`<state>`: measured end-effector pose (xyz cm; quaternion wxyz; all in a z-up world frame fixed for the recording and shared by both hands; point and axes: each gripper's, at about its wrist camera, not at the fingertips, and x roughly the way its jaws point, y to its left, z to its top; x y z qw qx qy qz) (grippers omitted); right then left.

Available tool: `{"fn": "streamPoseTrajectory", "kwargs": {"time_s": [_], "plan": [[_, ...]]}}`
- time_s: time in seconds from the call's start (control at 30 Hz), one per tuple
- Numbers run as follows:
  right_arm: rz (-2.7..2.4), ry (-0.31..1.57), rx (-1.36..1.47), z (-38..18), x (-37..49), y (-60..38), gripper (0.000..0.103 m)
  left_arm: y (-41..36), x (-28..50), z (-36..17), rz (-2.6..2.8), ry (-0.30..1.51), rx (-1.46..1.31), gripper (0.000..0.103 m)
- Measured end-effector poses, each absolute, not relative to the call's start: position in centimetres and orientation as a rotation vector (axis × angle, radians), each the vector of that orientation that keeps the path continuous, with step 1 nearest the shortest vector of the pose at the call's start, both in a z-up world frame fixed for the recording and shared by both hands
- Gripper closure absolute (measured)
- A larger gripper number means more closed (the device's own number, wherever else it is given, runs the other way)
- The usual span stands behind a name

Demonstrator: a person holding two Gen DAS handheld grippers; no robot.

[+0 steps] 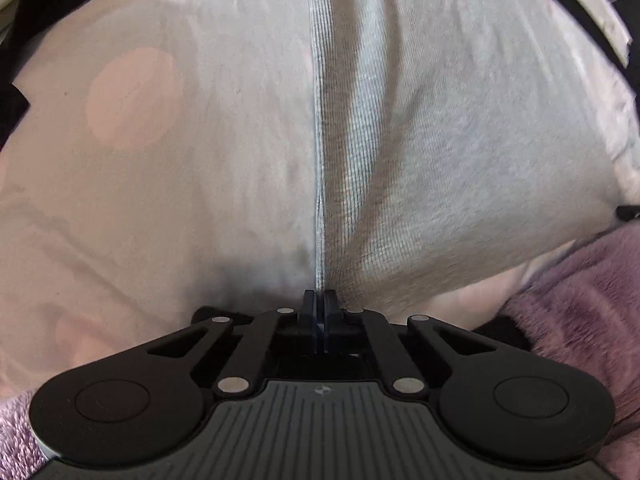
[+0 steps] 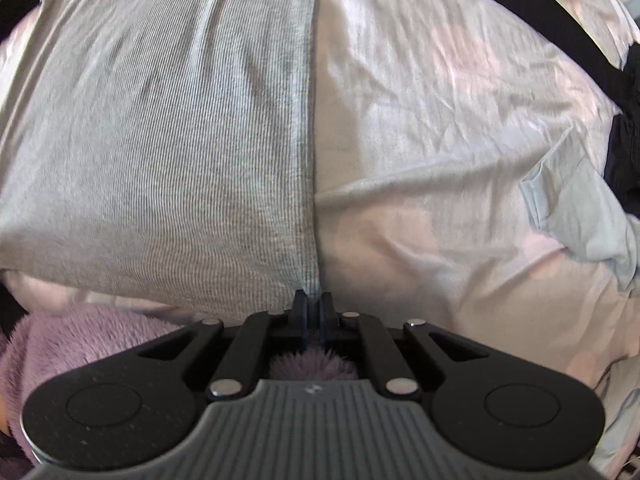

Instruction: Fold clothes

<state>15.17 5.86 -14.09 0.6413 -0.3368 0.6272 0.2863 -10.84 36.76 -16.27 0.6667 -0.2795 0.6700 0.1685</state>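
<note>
Both grippers, left (image 1: 319, 300) and right (image 2: 314, 302), had jaws pinched on hem corners of grey ribbed garment (image 2: 160, 140), spread over pink sheet (image 2: 440, 100), purple blanket (image 2: 80, 336) near.

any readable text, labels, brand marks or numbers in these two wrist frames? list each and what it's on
No readable text in either view.
Left gripper body: a small embossed emblem, a symbol only, no letters.
Right gripper body: the same kind of small emblem, too small to read.
Grey ribbed garment: no print or label showing.
Pink sheet: plain here; in the left view it shows pink dots, no writing.
</note>
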Motion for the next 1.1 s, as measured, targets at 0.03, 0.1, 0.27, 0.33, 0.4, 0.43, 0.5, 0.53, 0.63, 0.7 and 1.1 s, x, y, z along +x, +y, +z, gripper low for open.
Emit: {"fn": "streamPoseTrajectory", "kwargs": {"time_s": [0.03, 0.1, 0.27, 0.33, 0.4, 0.43, 0.5, 0.53, 0.63, 0.7, 1.1], "plan": [[0.656, 1.429, -0.777, -14.0, 15.1, 5.7, 0.097, 36.5, -10.4, -16.6, 0.389, 1.547, -0.601, 0.102], [0.658, 1.423, -0.777, -13.8, 15.0, 5.4, 0.097, 36.3, -9.4, -17.4, 0.410, 1.600, -0.568, 0.100], [0.653, 1.397, -0.749, -13.4, 14.7, 4.7, 0.093, 36.6, -9.0, -17.6, 0.424, 1.605, -0.594, 0.085], [0.674, 1.363, -0.694, -12.4, 14.6, 3.7, 0.087, 37.3, -9.9, -16.7, 0.401, 1.547, -0.668, 0.077], [0.704, 1.297, -0.597, -10.7, 14.2, 2.5, 0.073, 38.1, -11.0, -15.4, 0.369, 1.465, -0.736, 0.070], [0.717, 1.258, -0.545, -9.8, 13.8, 2.0, 0.068, 38.4, -11.5, -14.7, 0.348, 1.424, -0.762, 0.068], [0.761, 1.186, -0.454, -8.2, 14.2, 3.9, 0.066, 38.9, -12.0, -13.3, 0.322, 1.372, -0.757, 0.063], [0.787, 1.156, -0.414, -7.6, 14.5, 5.4, 0.064, 39.1, -11.7, -12.5, 0.324, 1.354, -0.730, 0.063], [0.810, 1.128, -0.320, -6.4, 15.3, 6.1, 0.063, 40.4, -10.9, -9.8, 0.373, 1.281, -0.650, 0.063], [0.831, 1.104, -0.282, -6.8, 15.9, 7.1, 0.063, 41.8, -10.2, -8.4, 0.402, 1.221, -0.613, 0.063], [0.885, 0.860, -0.292, -9.1, 26.3, 15.8, 0.062, 52.1, 0.1, -6.7, 0.621, 0.879, -0.343, 0.063]]}}
